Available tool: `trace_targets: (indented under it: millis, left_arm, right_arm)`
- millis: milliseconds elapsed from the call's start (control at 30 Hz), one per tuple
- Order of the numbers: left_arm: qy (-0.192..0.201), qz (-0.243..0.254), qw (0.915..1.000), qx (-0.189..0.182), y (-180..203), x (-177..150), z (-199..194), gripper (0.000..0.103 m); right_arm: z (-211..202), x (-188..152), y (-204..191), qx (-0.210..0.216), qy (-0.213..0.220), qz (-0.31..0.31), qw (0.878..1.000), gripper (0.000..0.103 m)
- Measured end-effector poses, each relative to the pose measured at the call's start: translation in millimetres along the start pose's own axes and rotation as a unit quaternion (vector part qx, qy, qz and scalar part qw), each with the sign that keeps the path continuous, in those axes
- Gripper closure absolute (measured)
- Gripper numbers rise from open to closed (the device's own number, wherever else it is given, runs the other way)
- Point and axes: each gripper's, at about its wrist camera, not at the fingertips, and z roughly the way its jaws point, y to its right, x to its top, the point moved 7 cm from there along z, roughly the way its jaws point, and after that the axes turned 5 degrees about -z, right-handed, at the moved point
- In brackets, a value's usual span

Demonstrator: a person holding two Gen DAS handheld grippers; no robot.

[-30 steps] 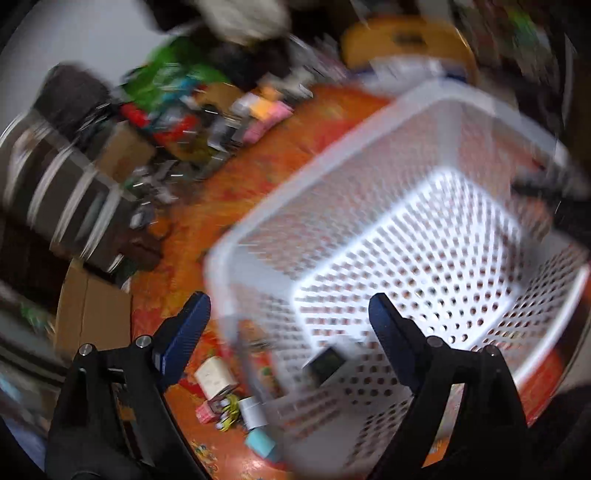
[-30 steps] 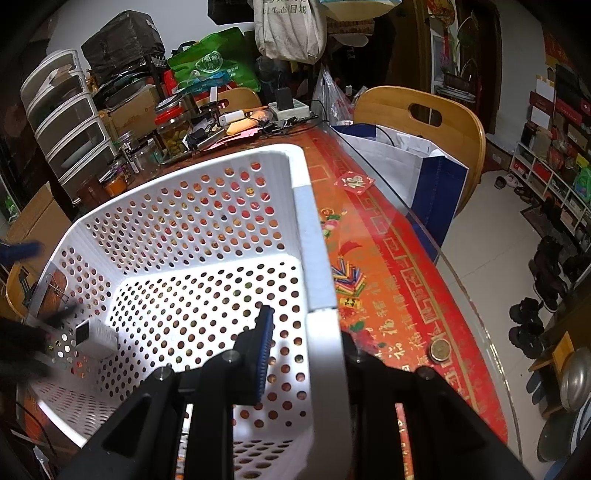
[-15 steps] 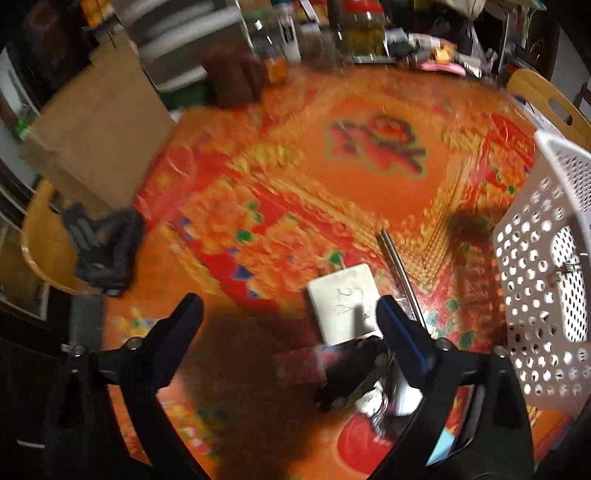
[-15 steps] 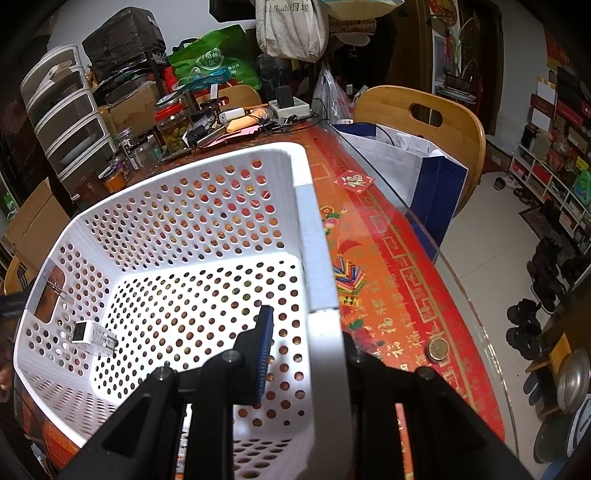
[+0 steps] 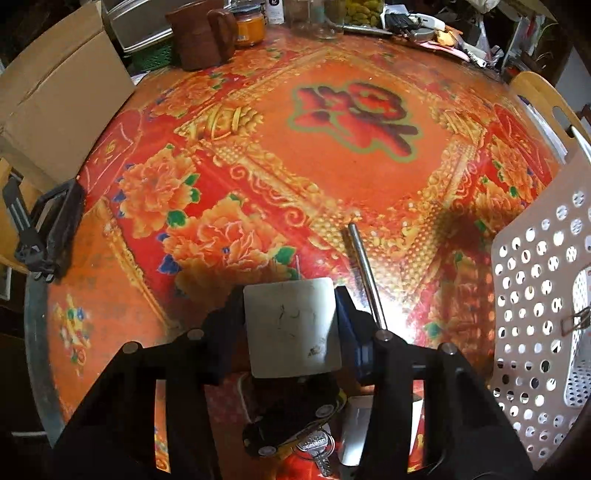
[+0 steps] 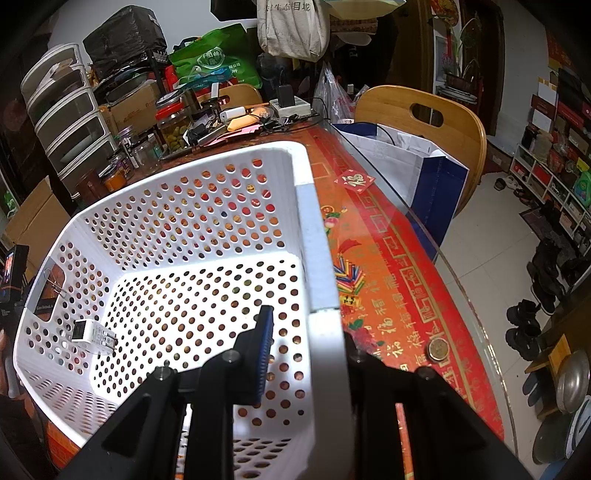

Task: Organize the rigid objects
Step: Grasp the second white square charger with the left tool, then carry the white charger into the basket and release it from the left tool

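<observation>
My left gripper [image 5: 291, 321] is shut on a flat white square object [image 5: 291, 328] just above the red patterned table [image 5: 332, 155]. A metal rod [image 5: 365, 273] lies on the table to its right. Black car keys [image 5: 295, 424] and a white item lie below the gripper. The white perforated basket [image 5: 539, 302] stands to the right. My right gripper [image 6: 306, 339] is shut on the basket's right wall [image 6: 321, 280]. A white charger plug [image 6: 92, 334] lies inside the basket at its left.
A cardboard box [image 5: 55, 99] and a black stand [image 5: 44, 229] are at the table's left edge. Jars and clutter [image 5: 251, 26] line the far edge. A wooden chair [image 6: 424, 122] with a bag [image 6: 413, 162] stands right of the table; a coin [image 6: 437, 349] lies near the edge.
My left gripper left the basket, swung down to the table and closed on the white square object. The charger plug now rests in the basket. My right gripper kept its hold.
</observation>
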Motion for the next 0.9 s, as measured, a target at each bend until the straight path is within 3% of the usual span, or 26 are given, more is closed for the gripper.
trace_targets:
  millis: [133, 300, 533, 767, 900]
  left_arm:
    - [0.015, -0.002, 0.9998, 0.013, -0.1, -1.5, -4.9, 0.059]
    - [0.074, -0.014, 0.9969, 0.023, -6.9, 5.1, -32.4, 0.059]
    - [0.215, -0.028, 0.9754, 0.038, -8.7, 19.4, -129.6, 0.059]
    - [0.265, 0.055, 0.9625, 0.018, 64.2, 14.5, -213.1, 0.059]
    - [0.254, 0.122, 0.9596, 0.004, 127.2, -1.5, -222.3, 0.059]
  right_arm:
    - [-0.3, -0.9, -1.2, 0.000, 0.000, -0.001, 1.000, 0.082]
    - [-0.8, -1.3, -0.7, 0.001, 0.002, 0.002, 1.000, 0.082]
    - [-1.4, -0.9, -0.7, -0.001, 0.004, 0.001, 1.000, 0.082]
    - [-1.5, 0.1, -0.1, -0.001, 0.006, -0.003, 1.000, 0.082]
    - [-1.7, -0.8, 0.1, -0.001, 0.006, -0.002, 1.000, 0.082]
